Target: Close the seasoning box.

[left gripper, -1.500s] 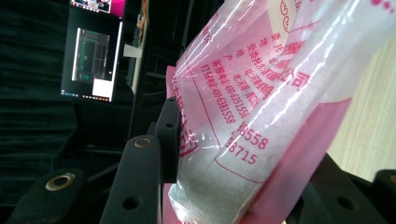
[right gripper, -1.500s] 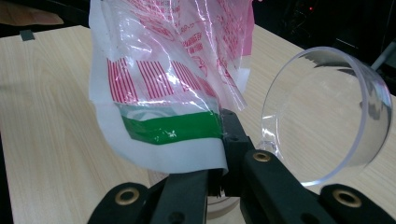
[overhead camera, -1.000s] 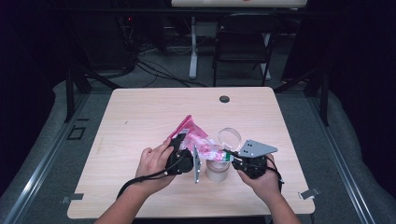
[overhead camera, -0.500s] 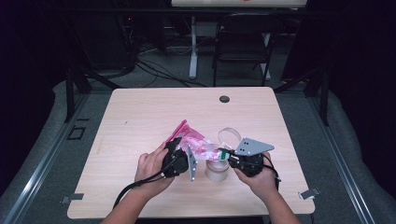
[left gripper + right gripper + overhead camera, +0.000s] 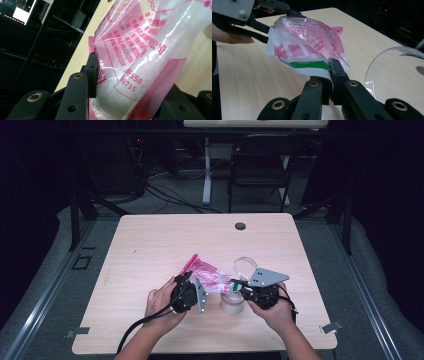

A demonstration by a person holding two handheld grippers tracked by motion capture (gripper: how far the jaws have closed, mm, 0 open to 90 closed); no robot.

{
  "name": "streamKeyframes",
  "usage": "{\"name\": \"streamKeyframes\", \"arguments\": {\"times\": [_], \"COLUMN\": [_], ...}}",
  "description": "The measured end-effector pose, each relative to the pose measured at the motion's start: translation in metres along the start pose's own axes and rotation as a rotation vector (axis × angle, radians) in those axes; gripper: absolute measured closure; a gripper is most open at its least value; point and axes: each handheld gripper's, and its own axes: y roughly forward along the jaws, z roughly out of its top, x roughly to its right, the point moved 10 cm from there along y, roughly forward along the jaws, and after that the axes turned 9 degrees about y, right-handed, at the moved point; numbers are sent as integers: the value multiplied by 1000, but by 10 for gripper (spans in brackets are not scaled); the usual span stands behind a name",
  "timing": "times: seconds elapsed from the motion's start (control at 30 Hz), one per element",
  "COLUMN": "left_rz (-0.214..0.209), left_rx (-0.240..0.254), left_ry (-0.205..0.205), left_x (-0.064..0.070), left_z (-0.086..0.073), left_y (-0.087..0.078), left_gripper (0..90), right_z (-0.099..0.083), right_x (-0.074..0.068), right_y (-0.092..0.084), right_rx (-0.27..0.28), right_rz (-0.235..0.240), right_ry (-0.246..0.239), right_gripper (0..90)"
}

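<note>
Light falls from above on the tabletop (image 5: 150, 250), which is bright, while the room around stays very dark. The plastic bag (image 5: 140, 50) shows white glare. The left gripper view is slightly blurred near the jaws.

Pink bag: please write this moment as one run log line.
pink bag: held above table | left tool: closed on bag | right tool: pinching bag edge | clear cup: under bag

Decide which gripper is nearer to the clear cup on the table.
Right. The right gripper hangs just above the clear cup, pinching the pink bag; the left gripper holds the bag's other end, farther left.
</note>
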Motion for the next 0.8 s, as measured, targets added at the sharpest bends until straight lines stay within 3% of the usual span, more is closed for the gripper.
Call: {"name": "streamKeyframes", "arguments": {"times": [0.3, 0.33, 0.8], "left_rz": [-34, -31, -86], "left_rx": [2, 23, 7], "left_ry": [-46, -84, -107], "left_x": [11, 13, 29], "left_z": [-5, -4, -11], "left_y": [6, 8, 15], "left_gripper": [654, 654, 654], "right_z": [-3, -3, -4], "right_x": [-1, -1, -5], "right_y": [3, 3, 5], "right_rx": [-15, -15, -20], "right_rz": [6, 5, 21], "right_ry": [1, 1, -7], "right_gripper": [872, 871, 843]}}
